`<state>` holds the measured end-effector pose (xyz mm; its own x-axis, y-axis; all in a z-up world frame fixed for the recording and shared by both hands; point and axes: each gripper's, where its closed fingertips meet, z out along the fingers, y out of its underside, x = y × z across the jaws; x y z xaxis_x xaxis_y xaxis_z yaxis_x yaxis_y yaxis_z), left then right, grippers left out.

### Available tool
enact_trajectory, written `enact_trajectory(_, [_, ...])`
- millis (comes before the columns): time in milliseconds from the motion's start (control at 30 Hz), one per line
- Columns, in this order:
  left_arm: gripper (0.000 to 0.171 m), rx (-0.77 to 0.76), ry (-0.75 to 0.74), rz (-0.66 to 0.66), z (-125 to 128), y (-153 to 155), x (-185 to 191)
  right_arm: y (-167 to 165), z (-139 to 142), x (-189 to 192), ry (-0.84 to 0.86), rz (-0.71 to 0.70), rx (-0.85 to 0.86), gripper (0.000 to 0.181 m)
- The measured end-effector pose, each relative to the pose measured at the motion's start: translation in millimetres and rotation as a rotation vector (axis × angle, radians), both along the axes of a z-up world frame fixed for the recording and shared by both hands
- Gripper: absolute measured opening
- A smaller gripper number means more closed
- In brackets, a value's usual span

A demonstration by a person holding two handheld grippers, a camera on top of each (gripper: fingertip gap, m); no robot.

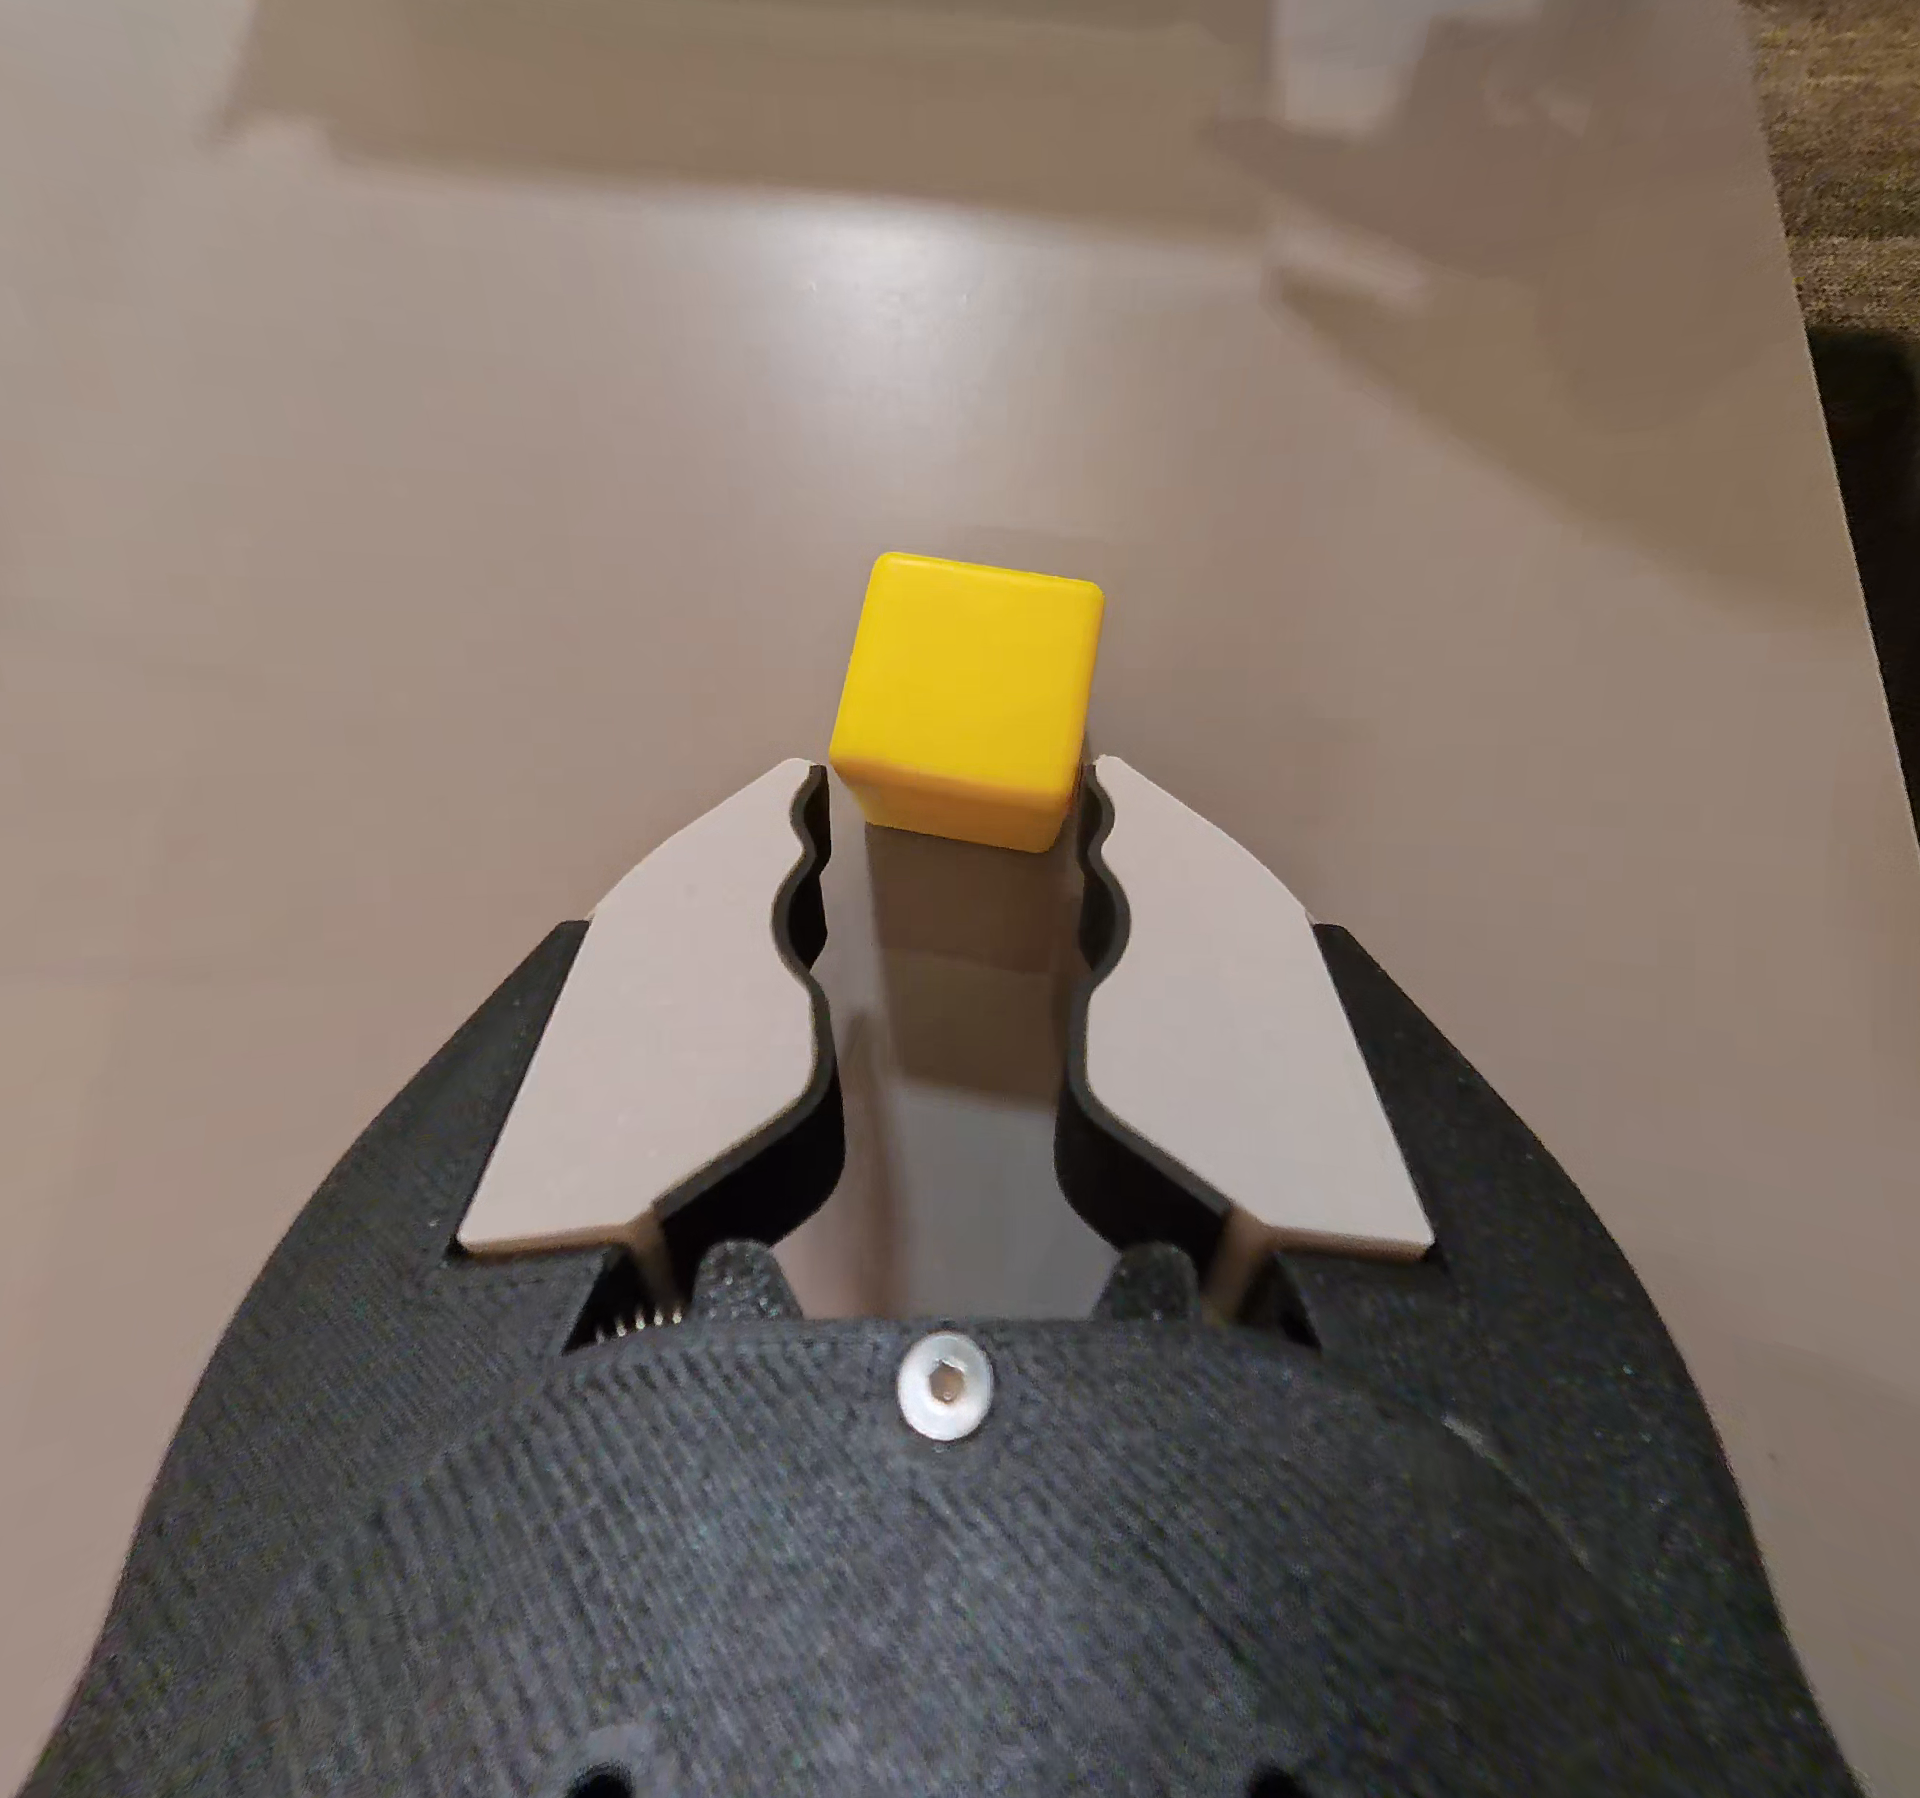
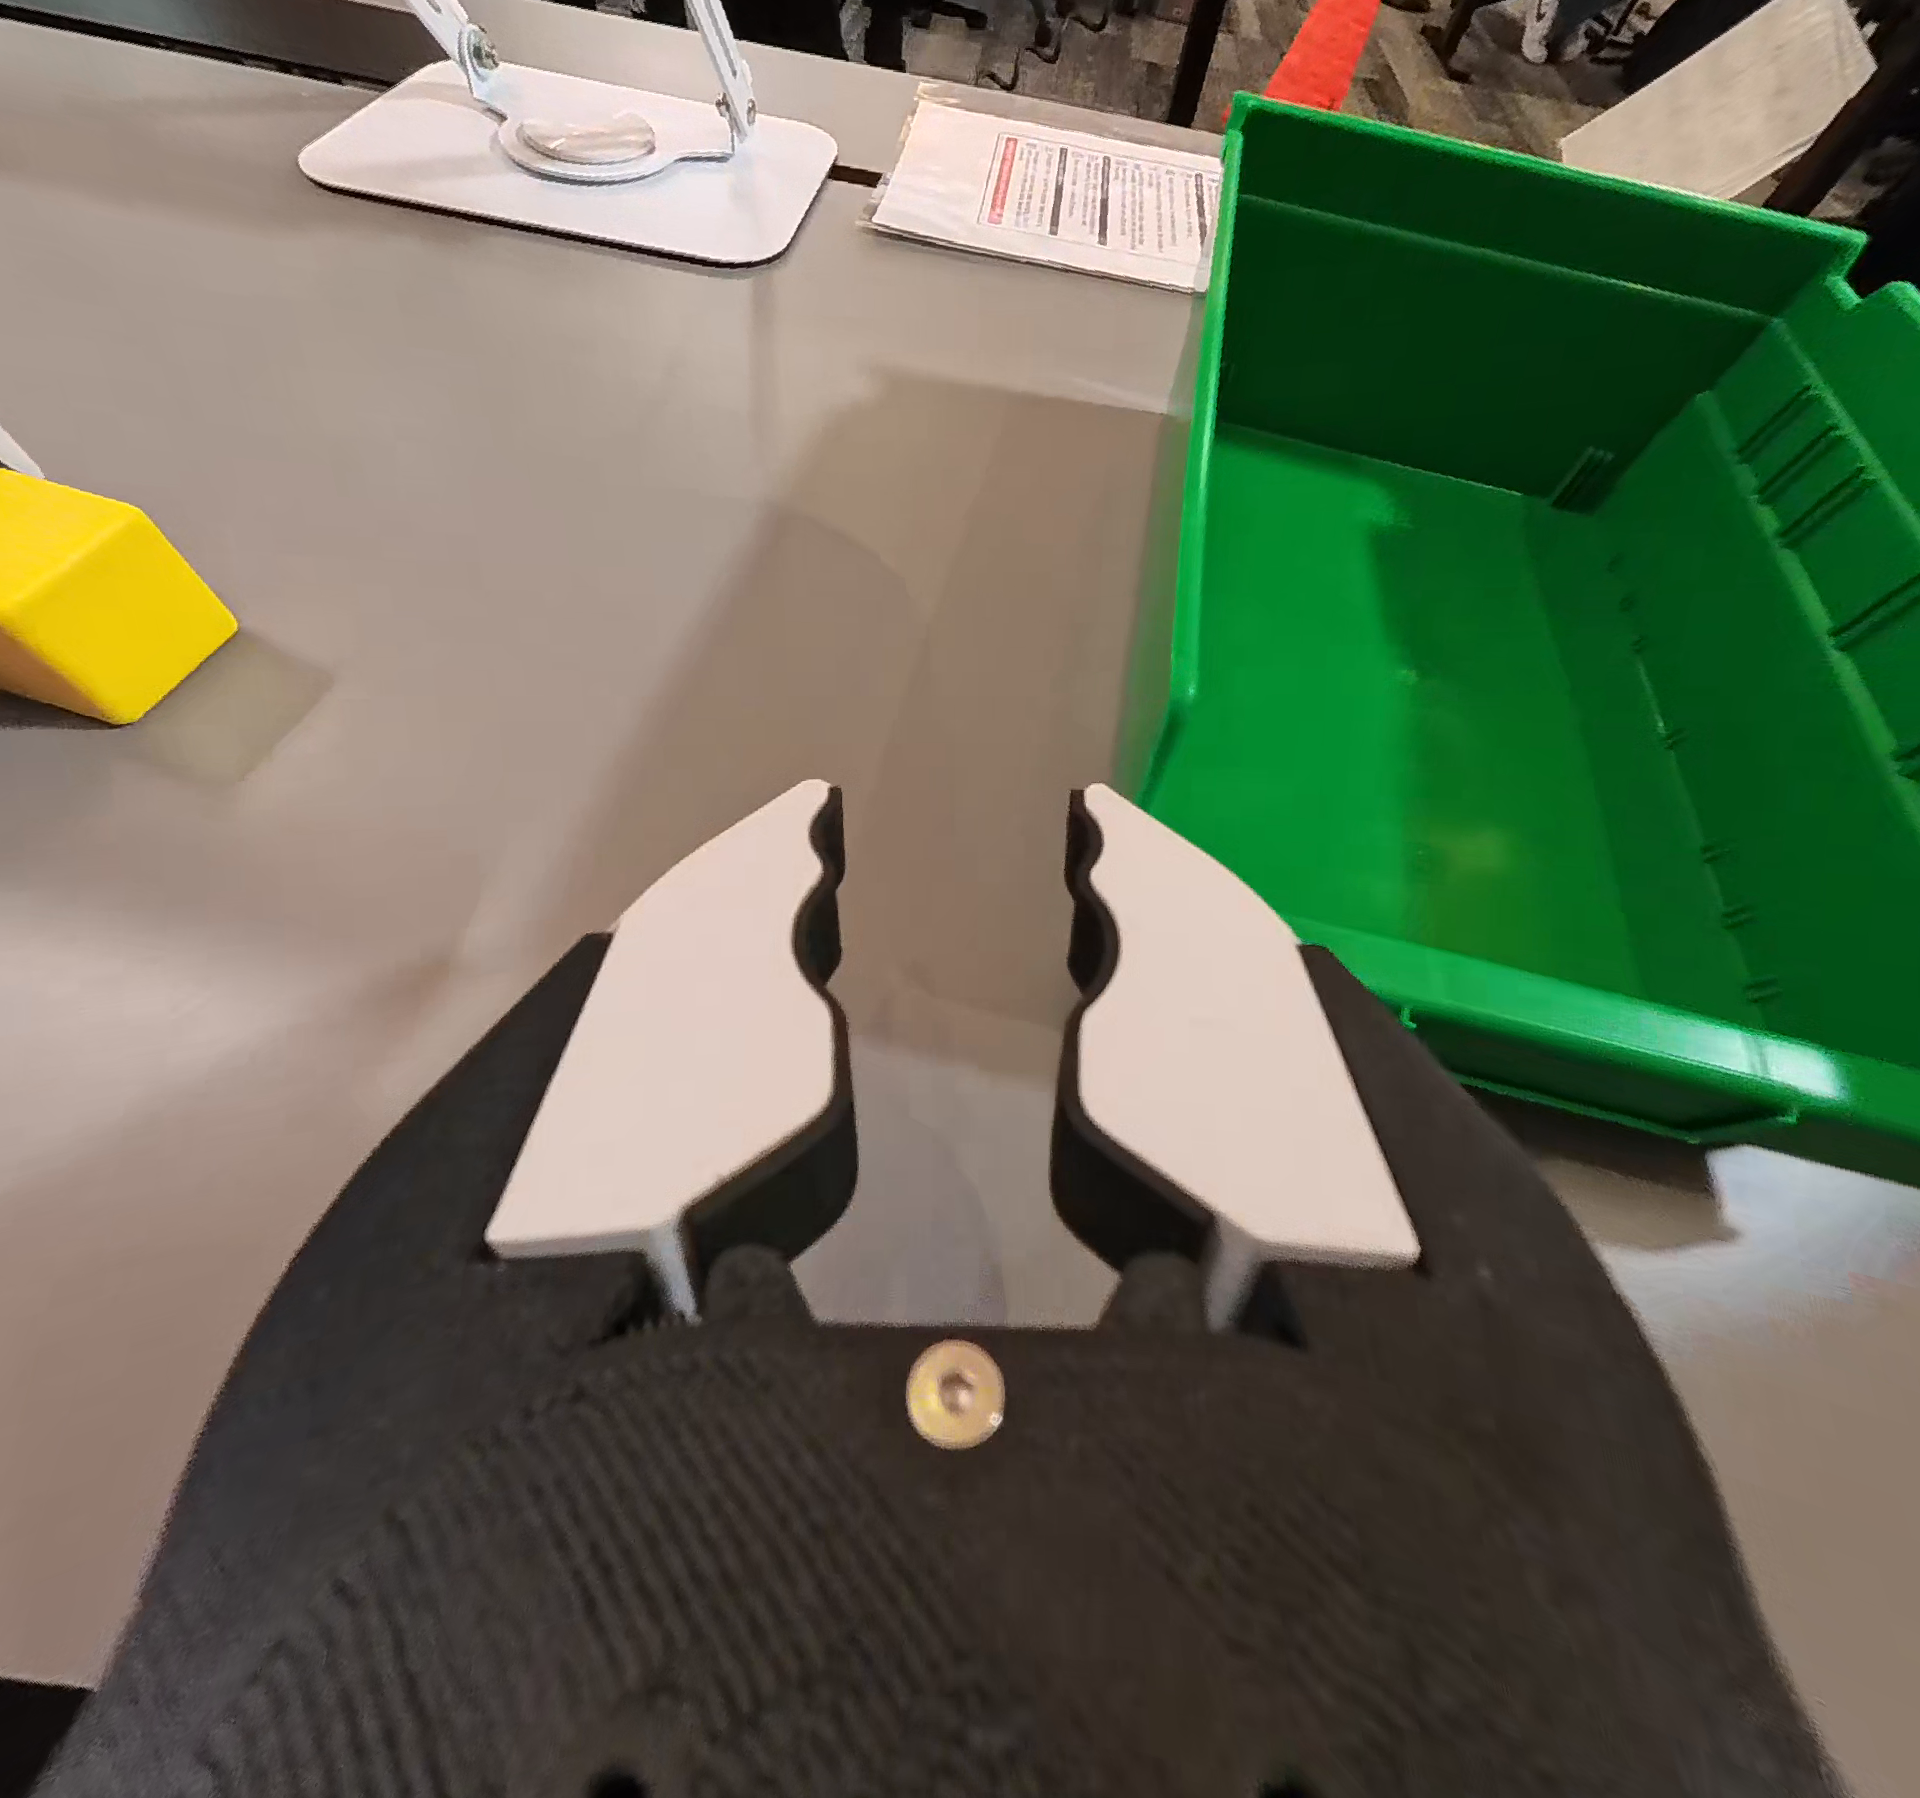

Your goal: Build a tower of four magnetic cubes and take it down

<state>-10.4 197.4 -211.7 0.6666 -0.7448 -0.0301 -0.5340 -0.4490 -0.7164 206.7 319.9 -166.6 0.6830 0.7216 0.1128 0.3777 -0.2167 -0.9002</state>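
Behind our workspace stretches an open room with dark chair and table legs, patterned carpet and an orange-red cone with a grey band [image 2: 1351, 3]. Our wide, smooth grey bench [image 2: 520, 418] carries everything else. Largest on it is the green plastic storage bin [image 2: 1558, 668], open-topped, ribbed along one inner wall and showing nothing inside where we can see; it sits just beside the right gripper, on its right. Farther back stands a white flat-based stand with two slanted white arms [image 2: 582, 159], and next to it a clear-sleeved printed sheet [image 2: 1049, 190] lying flat near the bin's far corner.

Smaller is the yellow plastic cube with rounded edges [image 1: 966, 699]. It rests on the bench directly ahead of the left gripper [image 1: 956, 792], outside the bin and well apart from it. In the right wrist view it shows at the far left edge.

We judge that the cube has not been gripped: the left gripper points down at the bench, its grey-faced fingers [image 1: 675, 1000] parted about as wide as the cube, their tips level with the cube's near lower edge on either side, seemingly not pressing it.

Our right gripper [image 2: 956, 803] hovers over bare bench, fingers spread apart with nothing between them.
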Motion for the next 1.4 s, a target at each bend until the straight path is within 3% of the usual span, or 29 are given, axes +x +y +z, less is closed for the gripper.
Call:
enact_trajectory(300, [0.046,-0.014,-0.001,0.004,-0.9,-2.9,-1.2,3.6,-0.2,6.5,0.000,-0.029,-0.009,0.041])
enact_trajectory(433, [0.046,-0.015,0.000,0.005,-1.1,-3.6,-1.4,0.2,-0.1,2.3,0.015,-0.008,-0.028,0.048])
enact_trajectory(1400, [0.035,-0.093,0.025,-0.076,-10.9,-26.7,21.1,-14.4,-6.4,-20.4,-0.018,0.076,-0.045,0.048])
